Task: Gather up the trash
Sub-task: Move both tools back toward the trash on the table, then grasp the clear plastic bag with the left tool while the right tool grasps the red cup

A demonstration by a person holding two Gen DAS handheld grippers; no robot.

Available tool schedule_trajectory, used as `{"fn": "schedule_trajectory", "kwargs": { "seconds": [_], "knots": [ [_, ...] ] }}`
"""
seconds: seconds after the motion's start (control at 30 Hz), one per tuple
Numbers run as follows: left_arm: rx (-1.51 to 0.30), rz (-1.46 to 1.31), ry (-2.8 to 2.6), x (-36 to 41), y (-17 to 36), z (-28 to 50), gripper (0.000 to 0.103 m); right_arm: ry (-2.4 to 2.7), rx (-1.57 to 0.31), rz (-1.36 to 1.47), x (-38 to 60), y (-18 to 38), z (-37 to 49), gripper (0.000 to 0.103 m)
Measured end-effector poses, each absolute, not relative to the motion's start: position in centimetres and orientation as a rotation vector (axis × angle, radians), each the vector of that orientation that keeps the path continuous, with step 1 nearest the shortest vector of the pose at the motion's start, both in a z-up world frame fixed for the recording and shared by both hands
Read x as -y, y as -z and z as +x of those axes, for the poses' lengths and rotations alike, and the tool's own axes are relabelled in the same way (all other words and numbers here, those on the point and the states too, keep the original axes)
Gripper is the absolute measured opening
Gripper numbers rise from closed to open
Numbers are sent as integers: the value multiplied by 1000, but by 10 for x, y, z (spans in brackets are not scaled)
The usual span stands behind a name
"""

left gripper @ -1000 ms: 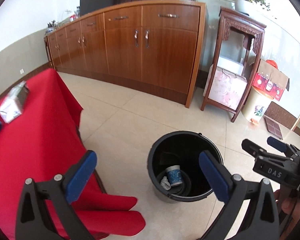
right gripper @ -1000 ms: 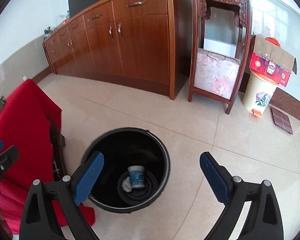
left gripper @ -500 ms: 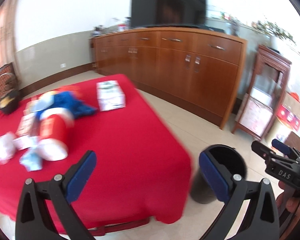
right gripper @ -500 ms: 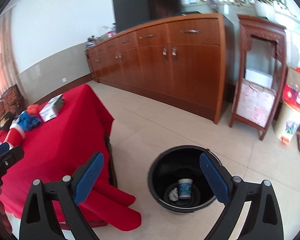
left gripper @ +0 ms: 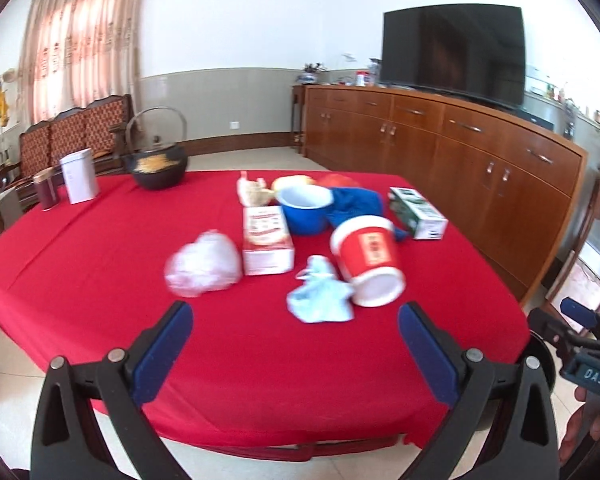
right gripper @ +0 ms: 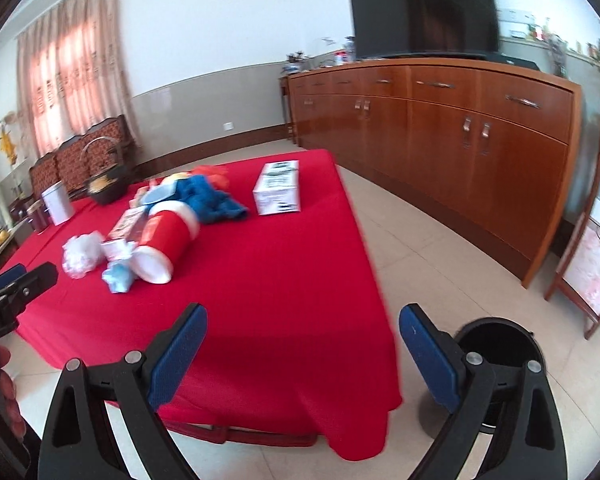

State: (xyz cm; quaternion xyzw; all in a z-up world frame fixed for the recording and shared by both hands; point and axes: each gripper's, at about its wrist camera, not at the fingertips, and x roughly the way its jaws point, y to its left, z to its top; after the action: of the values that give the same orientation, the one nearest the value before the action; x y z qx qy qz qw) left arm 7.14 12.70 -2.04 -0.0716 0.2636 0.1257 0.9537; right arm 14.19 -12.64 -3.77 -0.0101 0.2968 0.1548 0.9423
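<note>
A table under a red cloth (left gripper: 100,248) carries a pile of litter. In the left wrist view a tipped red and white paper cup (left gripper: 368,264) lies beside a crumpled light-blue tissue (left gripper: 320,298), a white plastic wad (left gripper: 202,268) and a small red-and-white carton (left gripper: 266,238). My left gripper (left gripper: 296,344) hangs open over the table's near edge, short of the tissue. My right gripper (right gripper: 302,350) is open and empty above the table's corner; the black trash bin (right gripper: 500,340) stands on the floor just behind its right finger. The cup (right gripper: 162,242) lies far left there.
A blue bowl (left gripper: 304,208), blue cloth (left gripper: 356,202), a green-white box (left gripper: 418,212), a black iron kettle (left gripper: 156,164) and two tins (left gripper: 78,176) also sit on the table. A long wooden sideboard (left gripper: 440,140) with a TV lines the wall. Tiled floor (right gripper: 420,240) separates table and sideboard.
Both views have swung from the bin on the floor up and left to the red table. The litter pile now sits in front of the left gripper. Both grippers stayed open.
</note>
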Motion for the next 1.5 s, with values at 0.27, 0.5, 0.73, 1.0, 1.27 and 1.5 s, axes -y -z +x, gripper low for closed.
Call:
{"fn": "schedule_trajectory", "kwargs": {
  "seconds": [0.27, 0.5, 0.73, 1.0, 1.27, 1.5],
  "knots": [
    [-557, -149, -307, -180, 41, 67, 102, -451, -562, -86, 35, 26, 141, 79],
    [-573, -171, -312, -211, 53, 79, 102, -469, -597, -144, -18, 36, 163, 69],
    [-593, -184, -295, -225, 63, 102, 100, -467, -665, -156, -41, 58, 194, 61],
    [-617, -200, -275, -230, 72, 135, 98, -453, -709, -140, -48, 76, 221, 56],
    [-624, -237, -262, -235, 75, 149, 95, -473, -695, -119, -49, 77, 239, 56],
    [-659, -268, -252, -237, 81, 156, 79, -483, -698, -139, -55, 78, 250, 57]
  ]
}}
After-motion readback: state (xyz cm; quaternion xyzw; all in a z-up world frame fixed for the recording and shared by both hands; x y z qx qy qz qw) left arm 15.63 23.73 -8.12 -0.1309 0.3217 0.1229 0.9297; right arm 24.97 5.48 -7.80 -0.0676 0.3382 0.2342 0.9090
